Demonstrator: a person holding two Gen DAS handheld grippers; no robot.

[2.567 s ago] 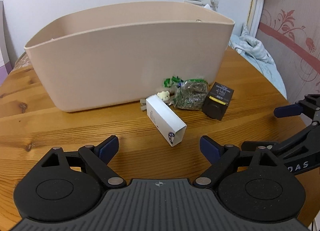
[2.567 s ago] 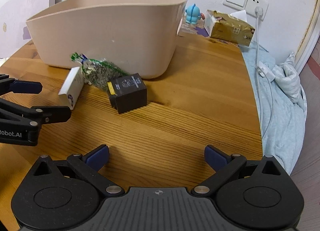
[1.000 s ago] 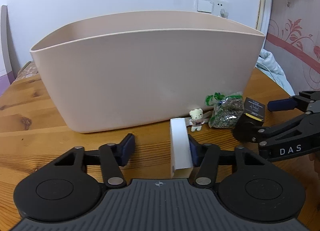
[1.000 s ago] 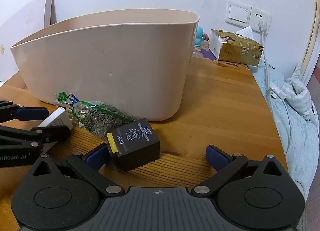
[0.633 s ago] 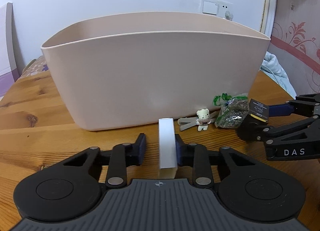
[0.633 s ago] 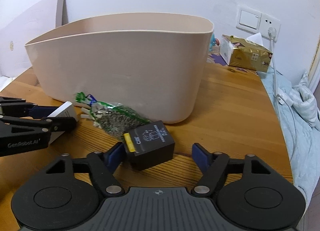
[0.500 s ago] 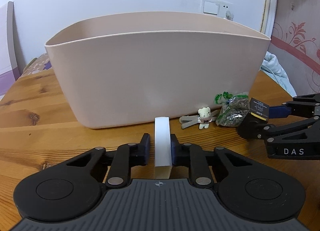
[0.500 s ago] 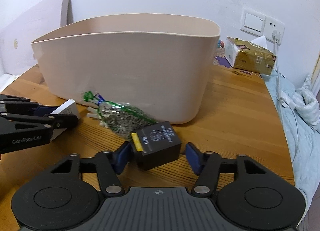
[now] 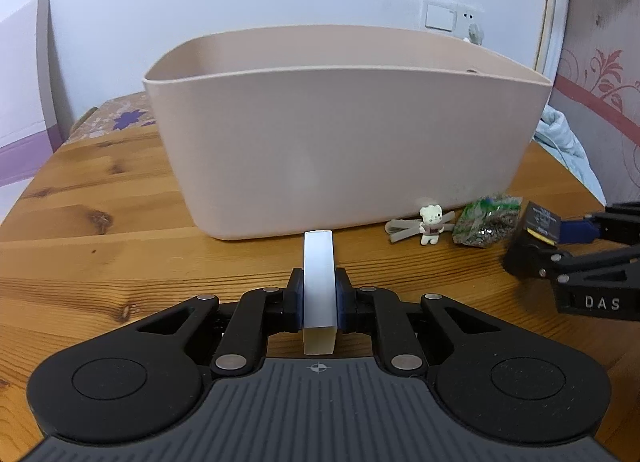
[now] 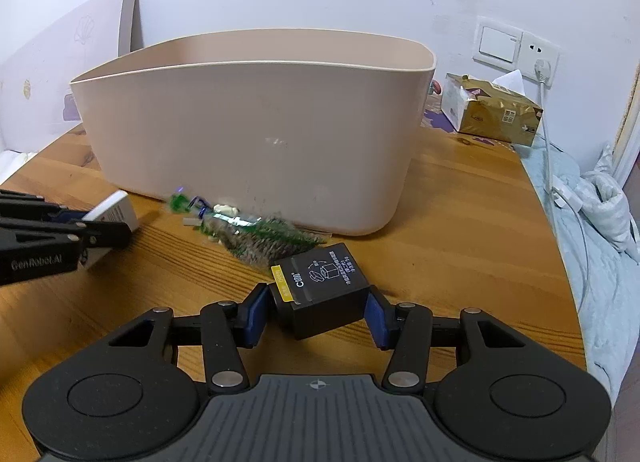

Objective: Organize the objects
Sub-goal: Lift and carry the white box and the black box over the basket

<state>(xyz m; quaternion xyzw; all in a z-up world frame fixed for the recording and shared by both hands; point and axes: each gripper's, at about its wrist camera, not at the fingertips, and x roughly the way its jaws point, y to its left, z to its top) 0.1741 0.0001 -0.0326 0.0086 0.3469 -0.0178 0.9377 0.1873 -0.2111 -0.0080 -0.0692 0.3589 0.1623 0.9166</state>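
A large beige bin (image 9: 344,134) stands on the round wooden table (image 9: 100,262); it also shows in the right wrist view (image 10: 256,130). My left gripper (image 9: 318,298) is shut on a white box (image 9: 318,286), held just above the table in front of the bin. My right gripper (image 10: 318,312) is shut on a black box (image 10: 322,292) with a yellow label, lifted slightly. A clear bag of dried herbs (image 10: 260,238) and a small white bear figure (image 9: 431,222) lie by the bin's base.
A gold tissue box (image 10: 492,114) stands at the back right by the wall socket (image 10: 538,58). A white cable (image 10: 560,182) and pale blue bedding (image 10: 600,222) lie past the table's right edge. Grey clips (image 9: 400,228) lie beside the bear.
Both grippers have closed: the left on the white box, the right on the black box. Both have drawn back and lifted a little from the bin.
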